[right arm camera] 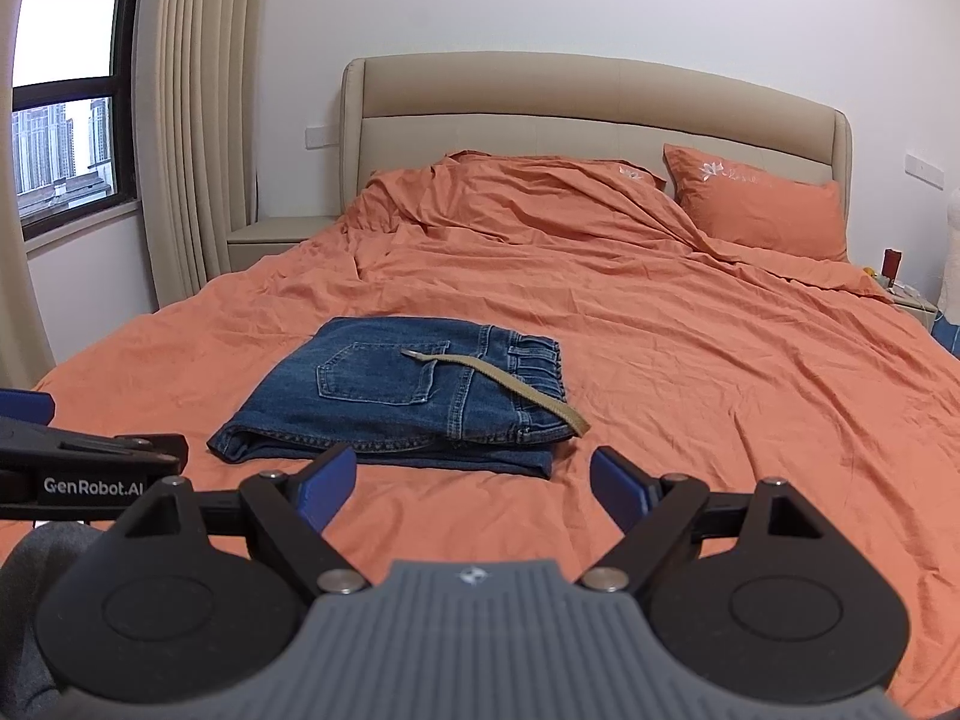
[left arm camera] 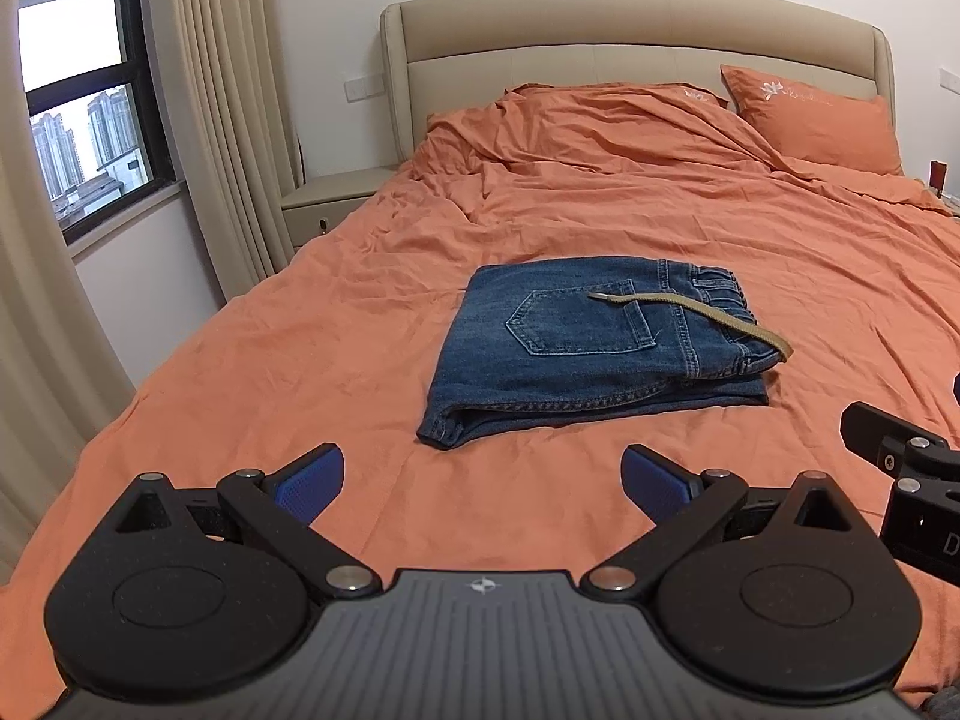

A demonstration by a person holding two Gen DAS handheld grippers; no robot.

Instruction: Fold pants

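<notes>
Above bed (left arm camera: 240, 360), L tool (left arm camera: 483, 480) & R tool (right arm camera: 471, 480) wide open, empty, near folded pants (left arm camera: 576, 348).

Pants (left arm camera: 576, 348): laid folded on the bed cover (left arm camera: 300, 324), near its middle, waistband turned to the right.
Drawstring (left arm camera: 696, 315): laid across the top of the pants, from the pocket to the right edge.
Left gripper (left arm camera: 483, 480): held before the pants, apart from them, fingers spread wide above the cover.
Right gripper (right arm camera: 471, 483): held to the right of the left gripper, before the pants, fingers likewise spread.
Pillow (left arm camera: 822, 120): set behind the pants, far right, against the headboard (left arm camera: 600, 30).
Nightstand (left arm camera: 324, 204): placed left of the bed, beside the headboard.
Curtain (left arm camera: 216, 102): hung left of the nightstand.
Window (left arm camera: 84, 108): set left of the curtain.
</notes>
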